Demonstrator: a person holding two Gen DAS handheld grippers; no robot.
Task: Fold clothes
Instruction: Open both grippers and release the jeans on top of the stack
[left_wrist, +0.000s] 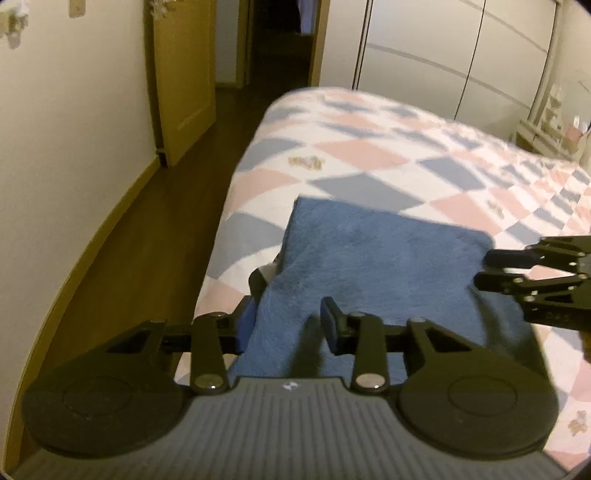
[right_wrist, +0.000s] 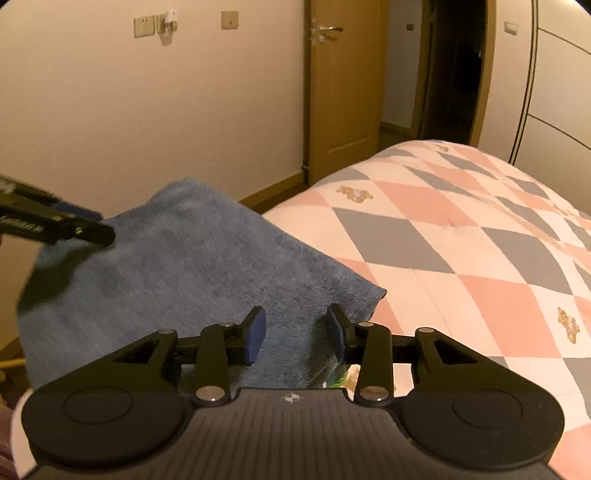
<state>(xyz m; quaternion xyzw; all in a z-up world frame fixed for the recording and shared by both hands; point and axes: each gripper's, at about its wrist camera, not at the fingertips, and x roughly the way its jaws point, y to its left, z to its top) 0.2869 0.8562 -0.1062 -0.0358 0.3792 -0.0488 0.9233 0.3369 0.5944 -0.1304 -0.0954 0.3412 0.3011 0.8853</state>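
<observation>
A blue garment (left_wrist: 373, 266), thick and fleecy, lies folded into a rough rectangle on the checked bedspread (left_wrist: 369, 155), in the lower centre of the left wrist view and close to the bed's left edge.

The left hand-held gripper (left_wrist: 291, 317) is spread wide at the garment's near left corner. Its left finger sits outside the cloth edge and its right finger rests over the fabric, so the jaws straddle the corner without pinching it.

In the right wrist view the right hand-held gripper (right_wrist: 295, 332) is also parted, with blue cloth showing between the pads. Whether the pads touch the cloth I cannot tell; they do not look closed on it.

The step in hand looks like taking the near edge at both corners for another fold.

- Each gripper should bite well in from the corner and take every layer, since fleece this thick tends to shed its lower plies.
- The two should close together and lift evenly, keeping the edge taut between them so no sag wrinkles the fold.
- The edge should be carried toward the upper part of the frame and laid square on the far edge.
- With the pile so near the bed's side, dragging it leftward risks sliding it off.
</observation>
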